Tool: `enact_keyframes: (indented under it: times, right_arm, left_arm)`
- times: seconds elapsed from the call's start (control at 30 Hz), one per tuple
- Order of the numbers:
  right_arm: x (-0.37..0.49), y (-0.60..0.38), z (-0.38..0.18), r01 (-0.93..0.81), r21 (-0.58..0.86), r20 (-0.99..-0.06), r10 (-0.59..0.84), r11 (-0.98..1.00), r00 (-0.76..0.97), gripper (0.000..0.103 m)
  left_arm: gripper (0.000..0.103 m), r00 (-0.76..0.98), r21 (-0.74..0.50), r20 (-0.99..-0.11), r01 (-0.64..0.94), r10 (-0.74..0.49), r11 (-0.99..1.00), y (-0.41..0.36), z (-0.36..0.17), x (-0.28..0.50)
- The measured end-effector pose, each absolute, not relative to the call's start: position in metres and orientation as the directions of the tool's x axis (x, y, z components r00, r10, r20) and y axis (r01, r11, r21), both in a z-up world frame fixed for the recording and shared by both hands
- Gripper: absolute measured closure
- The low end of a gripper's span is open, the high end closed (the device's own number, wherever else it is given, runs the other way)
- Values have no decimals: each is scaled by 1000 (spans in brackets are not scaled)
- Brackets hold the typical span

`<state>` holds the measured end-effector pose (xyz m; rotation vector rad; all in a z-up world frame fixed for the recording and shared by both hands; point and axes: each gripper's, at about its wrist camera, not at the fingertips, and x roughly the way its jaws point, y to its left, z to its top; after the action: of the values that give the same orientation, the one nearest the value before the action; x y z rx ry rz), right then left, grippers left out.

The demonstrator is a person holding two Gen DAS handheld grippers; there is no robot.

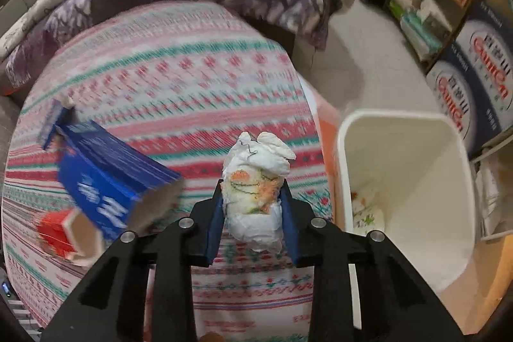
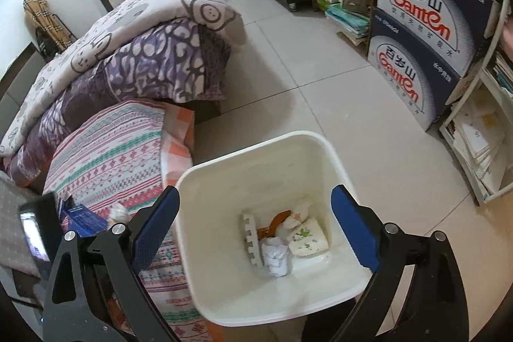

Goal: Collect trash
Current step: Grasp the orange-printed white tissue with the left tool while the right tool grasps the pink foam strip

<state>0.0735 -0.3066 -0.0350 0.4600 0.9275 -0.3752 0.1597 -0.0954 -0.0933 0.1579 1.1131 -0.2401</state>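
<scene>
My left claw [image 1: 253, 201] clamping the crumpled tissue wad [image 1: 256, 181] between its pads, over the striped bedcover [image 1: 179, 79], white bin [image 1: 407, 181] just right, my right claw [image 2: 253, 233] gaping empty above the bin

The white bin [image 2: 263, 246] stood open-topped at lower centre; the striped bed [image 2: 105, 149] crowded its left, bare floor [image 2: 368, 133] right.

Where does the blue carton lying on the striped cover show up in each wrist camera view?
Left wrist view: the blue carton lies at lower left on the striped cover, beside a red carton.
Right wrist view: only a corner of it shows at lower left, behind the left gripper's body.
Shared landmark: the white bin.
</scene>
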Motion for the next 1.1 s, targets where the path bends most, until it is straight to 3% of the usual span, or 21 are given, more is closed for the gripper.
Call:
enact_keyframes:
  times: [0.23,0.4,0.63,0.87,1.1]
  right_arm:
    - [96,-261,-41,403,228,-841,-30,887,541,12]
    - [119,-201,-53,269,111,-857,-45,957,513,15]
    - [145,-127,-91,78,1,-904,-32,997,426,31]
    - [152,-87,-117,-12,97,-939,96,995,329,34]
    - [152,-47,-128,-104,67,-950,95,992,296,33]
  left_arm:
    - [71,490,-74,-858,175,-152,982,-28,-44,169]
    - [71,508,-133,-849,65,-147,989,35,-23,177]
    - [71,520,-163,-845,-31,-124,986,98,-17,172]
    - [71,520,-172,-848,-77,-108,982,138,-18,163]
    - [71,530,-188,-841,-99,-108,977,160,-15,156]
